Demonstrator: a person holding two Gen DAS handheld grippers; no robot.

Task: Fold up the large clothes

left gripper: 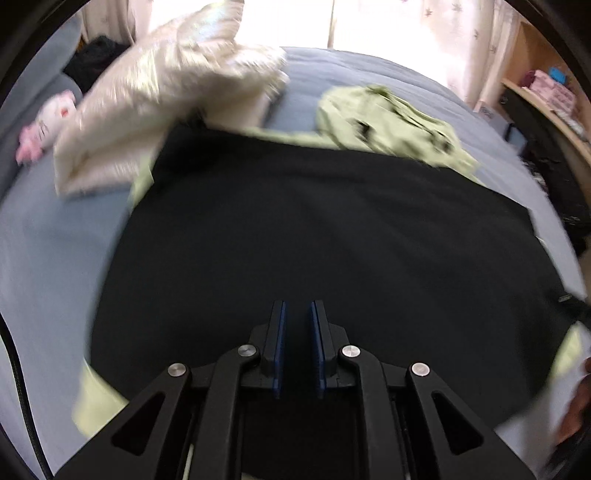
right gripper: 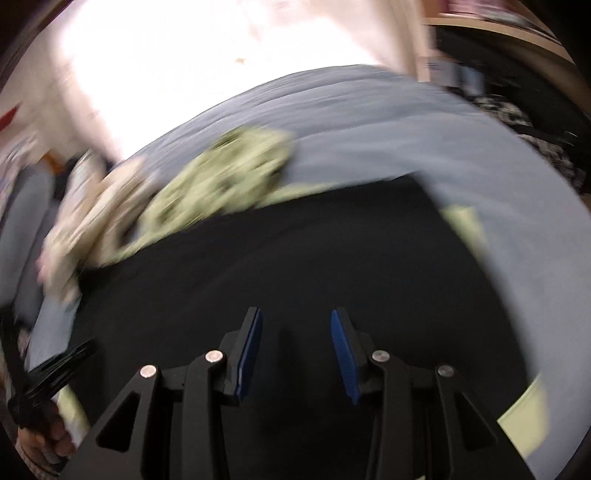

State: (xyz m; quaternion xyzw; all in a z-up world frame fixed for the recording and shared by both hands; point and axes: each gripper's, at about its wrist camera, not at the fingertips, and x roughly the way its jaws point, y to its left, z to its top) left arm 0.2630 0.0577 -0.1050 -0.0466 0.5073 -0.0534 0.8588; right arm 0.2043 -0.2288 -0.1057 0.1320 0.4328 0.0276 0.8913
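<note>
A large black garment (left gripper: 314, 229) lies spread flat on the grey-blue bed (left gripper: 44, 236); it also fills the lower half of the right wrist view (right gripper: 295, 266). A pale green garment (left gripper: 388, 118) lies crumpled at its far edge, with green edges showing beneath the black cloth (right gripper: 472, 229). My left gripper (left gripper: 298, 306) hovers over the near part of the black garment, jaws a narrow gap apart, nothing between them. My right gripper (right gripper: 296, 314) is open and empty over the black garment. The left gripper also shows at the left edge of the right wrist view (right gripper: 48, 380), held in a hand.
A cream quilted item (left gripper: 166, 96) lies at the back left of the bed, with a pink and white plush toy (left gripper: 48, 122) beside it. A wooden shelf with folded things (left gripper: 550, 96) stands on the right. A bright curtained window (left gripper: 388, 22) is behind the bed.
</note>
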